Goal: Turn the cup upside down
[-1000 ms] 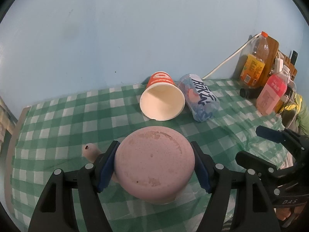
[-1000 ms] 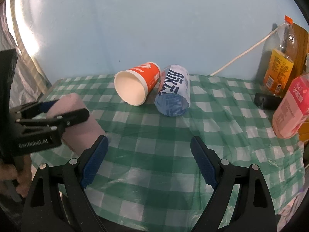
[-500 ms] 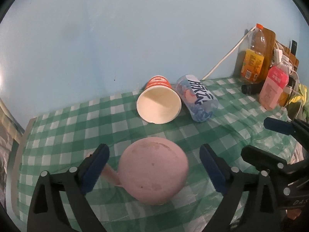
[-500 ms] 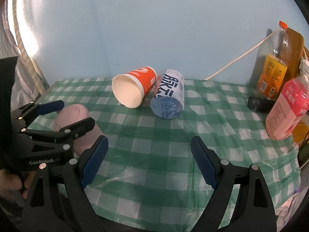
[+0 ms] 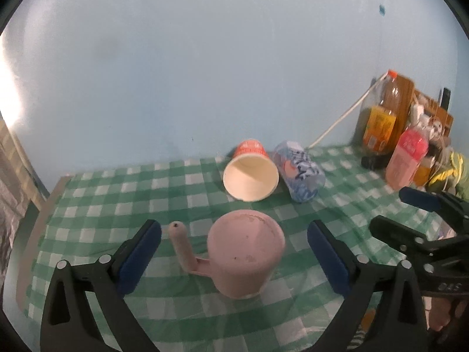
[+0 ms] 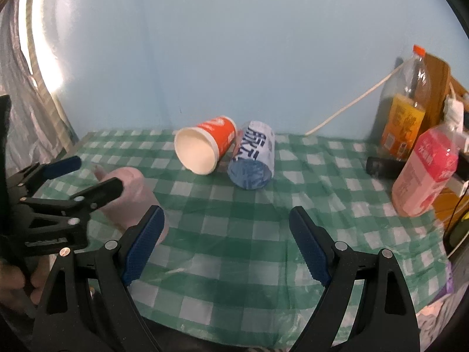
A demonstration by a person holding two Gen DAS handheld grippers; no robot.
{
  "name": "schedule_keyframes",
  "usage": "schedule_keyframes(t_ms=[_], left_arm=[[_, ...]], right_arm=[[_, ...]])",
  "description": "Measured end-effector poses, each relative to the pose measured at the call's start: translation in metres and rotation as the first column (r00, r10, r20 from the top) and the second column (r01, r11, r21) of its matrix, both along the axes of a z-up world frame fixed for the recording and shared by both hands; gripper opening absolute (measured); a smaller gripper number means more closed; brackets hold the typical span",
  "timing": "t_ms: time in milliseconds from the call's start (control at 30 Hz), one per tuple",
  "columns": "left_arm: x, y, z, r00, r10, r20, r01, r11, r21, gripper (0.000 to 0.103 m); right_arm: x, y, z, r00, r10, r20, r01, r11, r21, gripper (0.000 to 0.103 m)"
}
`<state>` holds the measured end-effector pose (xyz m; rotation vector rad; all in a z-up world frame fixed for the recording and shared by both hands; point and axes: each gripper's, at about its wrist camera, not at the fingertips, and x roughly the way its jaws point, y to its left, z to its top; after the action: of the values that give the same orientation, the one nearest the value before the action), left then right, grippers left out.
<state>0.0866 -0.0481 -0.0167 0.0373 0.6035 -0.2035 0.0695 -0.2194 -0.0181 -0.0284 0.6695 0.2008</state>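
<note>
The pale pink plastic cup with a straight side handle (image 5: 245,256) stands upside down on the worktop covered by a green-and-white checked cloth (image 5: 102,205), its flat, scuffed base facing up and its handle sticking out to the left; the left tool (image 5: 234,255) hangs over it with its blue-padded fingers (image 5: 140,252) spread wide, one on each side of the cup and touching neither the body nor the handle; from the right wrist view the same cup (image 6: 133,196) sits at the left edge of the cloth, partly hidden behind the left tool's black frame. The right tool (image 6: 227,242) is likewise wide apart and grips nothing, held above bare cloth near the front of the worktop, well apart from the pink cup. Farther back, an orange paper cup with a white inside (image 6: 205,149) lies on its side with its mouth toward the cameras, touching a blue-and-white printed can-shaped container (image 6: 253,158) that also lies on its side; at the right stand a tall clear bottle of amber drink with an orange cap (image 6: 406,117) and a pink bottle (image 6: 425,173), with a white cable (image 6: 348,105) running up the light blue wall (image 6: 234,44) behind them.
</note>
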Motion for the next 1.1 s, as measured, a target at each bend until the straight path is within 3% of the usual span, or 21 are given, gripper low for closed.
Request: schedule_keyframes(t_ms=[133,400,1100], left_arm=[[-0.023,0.008,0.013,0.997,0.03,0.067,-0.031,1.0,0.004,0.103],[-0.06,0.028,0.03,0.991,0.059,0.124,-0.06,0.998,0.002,0.103],[-0.116,0.065,0.03,0.973,0.162,0.163,-0.153,0.986,-0.068,0.103]], right_arm=[[-0.015,0.005,0.011,0.998,0.003,0.056,-0.003,1.0,-0.013,0.086],[-0.049,0.01,0.029,0.989,-0.003,0.148,0.005,1.0,-0.017,0.086],[-0.102,0.026,0.043,0.968,-0.019,0.25,0.025,0.999,-0.022,0.087]])
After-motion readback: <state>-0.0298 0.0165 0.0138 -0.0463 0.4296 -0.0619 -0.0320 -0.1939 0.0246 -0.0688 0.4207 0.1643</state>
